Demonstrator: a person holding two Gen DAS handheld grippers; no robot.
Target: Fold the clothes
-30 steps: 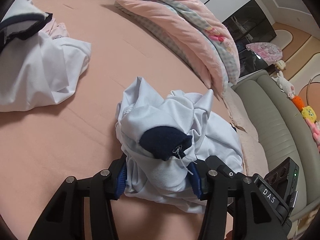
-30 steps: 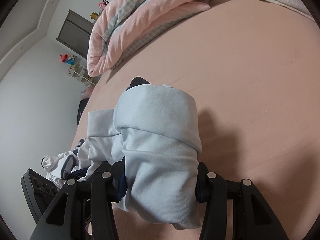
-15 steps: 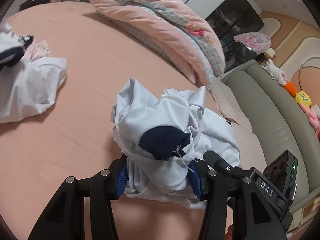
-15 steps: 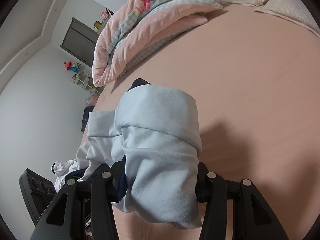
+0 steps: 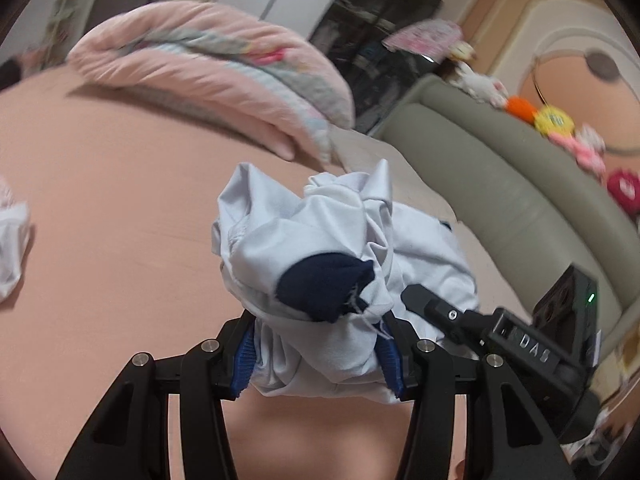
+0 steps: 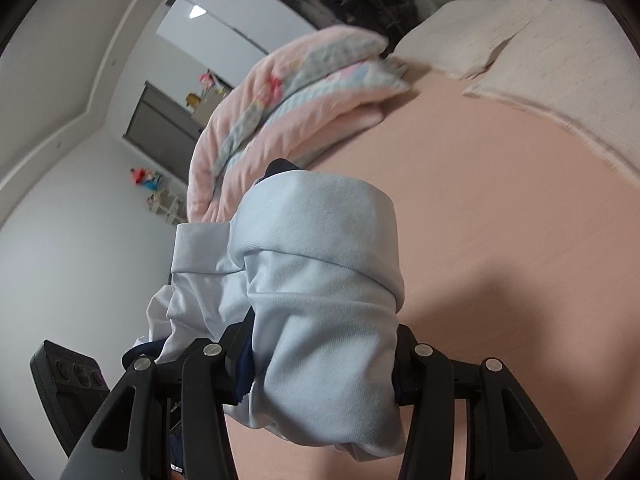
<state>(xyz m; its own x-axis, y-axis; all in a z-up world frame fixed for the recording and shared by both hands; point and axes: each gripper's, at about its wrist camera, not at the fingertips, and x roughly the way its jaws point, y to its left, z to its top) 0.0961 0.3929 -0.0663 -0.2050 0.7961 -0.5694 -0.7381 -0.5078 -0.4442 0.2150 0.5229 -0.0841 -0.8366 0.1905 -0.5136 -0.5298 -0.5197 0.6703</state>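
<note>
A: Both tongs loaded. The left gripper [image 5: 318, 354] is clenched on a bunched wad of the pale blue garment [image 5: 320, 240], a navy cuff [image 5: 326, 286] poking out of the folds. The right gripper [image 6: 324, 364] is clamped on another thick bundle of the same pale cloth, hem band [image 6: 320, 216] rolled over the top.

B: Where's the garment relative to the bed?

A: Held up off the pink sheet [image 5: 112, 200] — looks clear of it, slung between the two tools, which sit near each other. Right tool's body [image 5: 520, 344] shows in the left view, just beside the cloth.

B: Risks?

A: Judgement only. Each grip is on a crumpled mass, not an edge, so if it goes down like this the layers will likely land creased and the fold won't be square. A loose thread near the cuff could snag on a finger pad. Tools this close might also knock together. And heavy slack could slide from either pinch.

B: Any containers?

A: None visible — no basket, no bin. Only a folded pink quilt [image 5: 208, 64] further up the bed, a bit of white clothing [image 5: 12, 248] at the left edge, and a grey-green sofa [image 5: 500, 184] with plush toys [image 5: 552, 120] along its back.
</note>
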